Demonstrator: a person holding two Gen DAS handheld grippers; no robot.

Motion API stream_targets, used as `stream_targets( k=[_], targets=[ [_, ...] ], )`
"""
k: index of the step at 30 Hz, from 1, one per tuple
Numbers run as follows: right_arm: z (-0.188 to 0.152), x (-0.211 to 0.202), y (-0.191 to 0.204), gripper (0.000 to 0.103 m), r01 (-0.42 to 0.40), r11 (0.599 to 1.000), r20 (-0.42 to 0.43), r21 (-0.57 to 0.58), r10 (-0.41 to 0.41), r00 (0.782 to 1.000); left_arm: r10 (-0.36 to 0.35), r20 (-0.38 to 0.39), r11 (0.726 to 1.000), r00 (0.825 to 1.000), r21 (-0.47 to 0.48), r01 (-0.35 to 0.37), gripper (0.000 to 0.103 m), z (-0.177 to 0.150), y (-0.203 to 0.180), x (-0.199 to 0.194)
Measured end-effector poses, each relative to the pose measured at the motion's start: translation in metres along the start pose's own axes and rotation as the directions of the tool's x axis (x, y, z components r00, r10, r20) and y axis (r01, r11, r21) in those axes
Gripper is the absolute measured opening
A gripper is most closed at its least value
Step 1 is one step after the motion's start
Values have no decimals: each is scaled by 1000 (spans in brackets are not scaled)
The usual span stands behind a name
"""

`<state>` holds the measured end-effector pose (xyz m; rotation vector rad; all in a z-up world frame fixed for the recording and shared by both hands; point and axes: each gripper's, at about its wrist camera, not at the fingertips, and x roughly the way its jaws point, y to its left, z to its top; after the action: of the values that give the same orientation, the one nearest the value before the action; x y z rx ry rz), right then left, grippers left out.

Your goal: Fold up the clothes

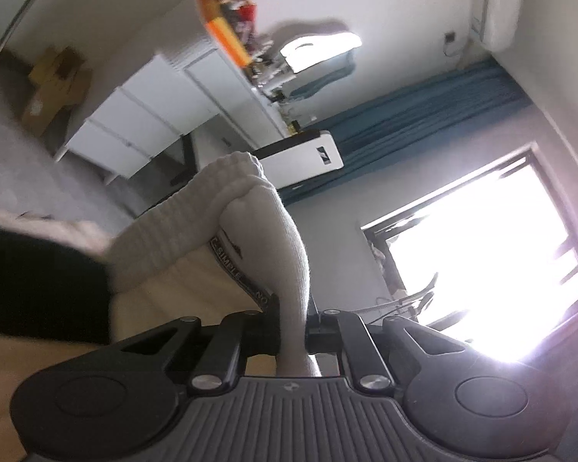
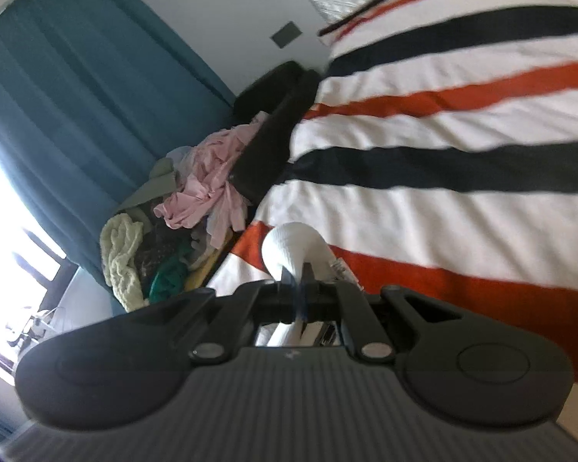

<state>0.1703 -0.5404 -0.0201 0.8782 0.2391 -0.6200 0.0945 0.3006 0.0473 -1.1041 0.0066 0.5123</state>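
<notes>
A: How is the left tool (image 1: 293, 321) now?
B: Its jaws are closed on a white sock (image 1: 273, 231), and it points a little downward.
A: And the right tool (image 2: 296, 281)?
B: Also closed on a white sock (image 2: 289, 246), tilted down.

From my left wrist view, the window (image 1: 489, 254) at four o'clock is blown out white; I can't make out anything beyond it. The clutter on the white cabinet (image 1: 165, 115) at eleven o'clock is smeared by blur, items unreadable. The white sock (image 1: 285, 238) runs down behind the gripper body, its end hidden. On the right wrist view, the sock (image 2: 293, 246) vanishes between the pads; the clothes pile (image 2: 181, 223) at nine o'clock is too tangled to sort, and the striped blanket (image 2: 462, 200) is cut off at three o'clock.
</notes>
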Motion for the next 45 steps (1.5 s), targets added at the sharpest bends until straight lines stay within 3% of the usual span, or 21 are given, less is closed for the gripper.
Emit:
stream_targets(
  k=[6,9,12,16,20,24,25,27,28,31,33,35,36,41,45],
  targets=[
    [-25,114,77,5,67,991,17,-112,-66,998,69,-27,986,997,155,-64,10,-38,-60,136],
    [-52,187,91,5,130,979,-17,-160,-135,991,121,-74,971,990,214,-103,10,-66,-70,207],
    [-79,244,94,5,155,958,-35,-242,-168,985,178,-91,955,980,254,-150,10,-93,-70,255],
    [-98,280,100,5,146,945,-51,-293,-168,984,246,-76,931,966,297,-214,11,-111,-64,285],
    [-106,291,114,6,155,917,-54,-367,-187,981,319,-88,907,944,317,-277,14,-116,-67,302],
    [-104,287,113,7,151,914,-65,-376,-188,980,332,-92,873,939,408,-268,17,-117,-66,304],
    [-102,285,113,8,139,914,-72,-382,-179,981,331,-106,876,938,404,-263,19,-113,-63,301],
    [-97,277,111,9,95,924,-97,-371,-140,985,319,-148,891,936,384,-243,36,-106,-57,293],
    [-94,272,109,11,73,929,-112,-362,-122,986,308,-168,900,936,370,-230,39,-105,-57,285],
    [-85,247,104,31,4,949,-153,-314,-55,987,257,-235,924,937,343,-168,57,-92,-50,261],
    [-79,216,95,41,-59,968,-150,-244,22,988,186,-305,941,934,329,-80,69,-89,-47,239],
    [-78,184,82,70,-100,980,-151,-170,75,986,128,-379,954,916,299,-9,75,-87,-40,211],
    [-78,168,75,73,-121,984,-150,-132,101,983,105,-410,960,906,281,16,77,-86,-37,197],
    [-78,100,34,74,-187,982,-213,38,191,958,91,-451,976,888,216,10,81,-72,-10,141],
    [-75,65,4,74,-205,975,-282,91,223,933,83,-515,989,853,150,-6,81,-62,16,103]
  ],
)
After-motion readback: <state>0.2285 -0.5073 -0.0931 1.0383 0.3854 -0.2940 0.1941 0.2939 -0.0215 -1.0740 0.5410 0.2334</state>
